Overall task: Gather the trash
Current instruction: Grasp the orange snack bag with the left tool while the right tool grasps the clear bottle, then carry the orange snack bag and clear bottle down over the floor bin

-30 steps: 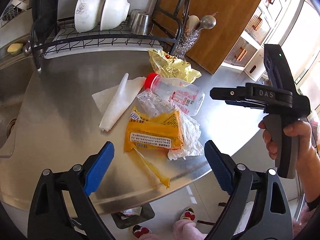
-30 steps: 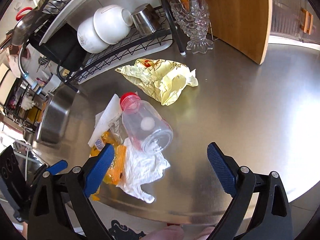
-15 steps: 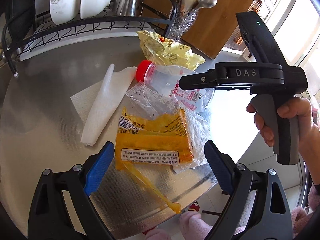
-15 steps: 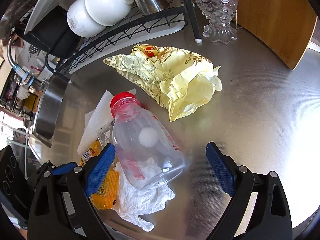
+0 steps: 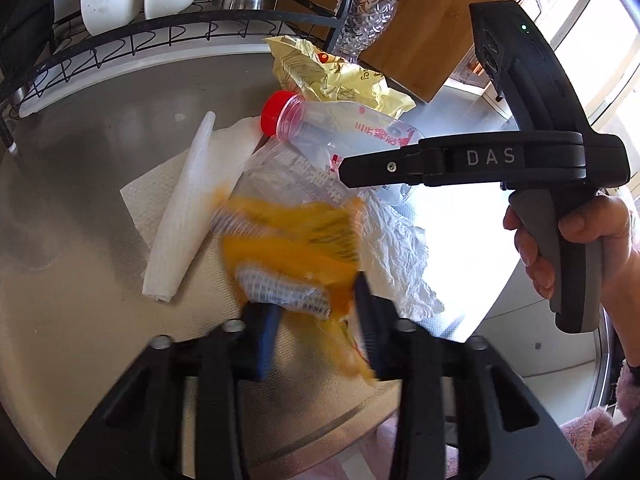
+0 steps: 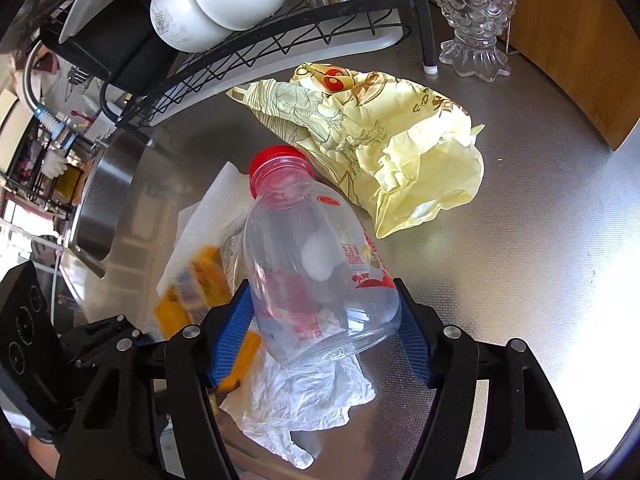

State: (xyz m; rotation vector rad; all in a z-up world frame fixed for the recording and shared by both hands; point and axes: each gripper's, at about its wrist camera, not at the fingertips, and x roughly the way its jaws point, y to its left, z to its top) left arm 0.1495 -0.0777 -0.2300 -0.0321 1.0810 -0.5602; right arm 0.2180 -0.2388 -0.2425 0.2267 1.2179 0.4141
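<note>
Trash lies heaped on a steel counter (image 6: 540,260). My left gripper (image 5: 316,322) is closing, and its blue pads pinch the near end of a blurred orange wrapper (image 5: 288,248). In the right wrist view my right gripper (image 6: 324,332) is closing too. Its pads touch both sides of the base of a clear bottle (image 6: 312,272) with a red cap, lying on its side. One of the right gripper's fingers (image 5: 384,166) crosses over the bottle (image 5: 340,128) in the left wrist view. A crumpled yellow bag (image 6: 380,148) sits behind the bottle, and crumpled white paper (image 6: 304,396) lies under it.
A folded white paper towel (image 5: 188,204) lies left of the heap. Behind it a black dish rack (image 5: 160,32) holds white bowls (image 6: 224,0). A glass holder (image 6: 476,20) and a wooden board (image 6: 568,40) stand at the back right, a sink (image 6: 104,200) on the left. The counter edge runs close below my grippers.
Both grippers came down and closer to the heap. The left jaws narrowed onto the orange wrapper, which now bunches up. The right jaws narrowed around the bottle's base.
</note>
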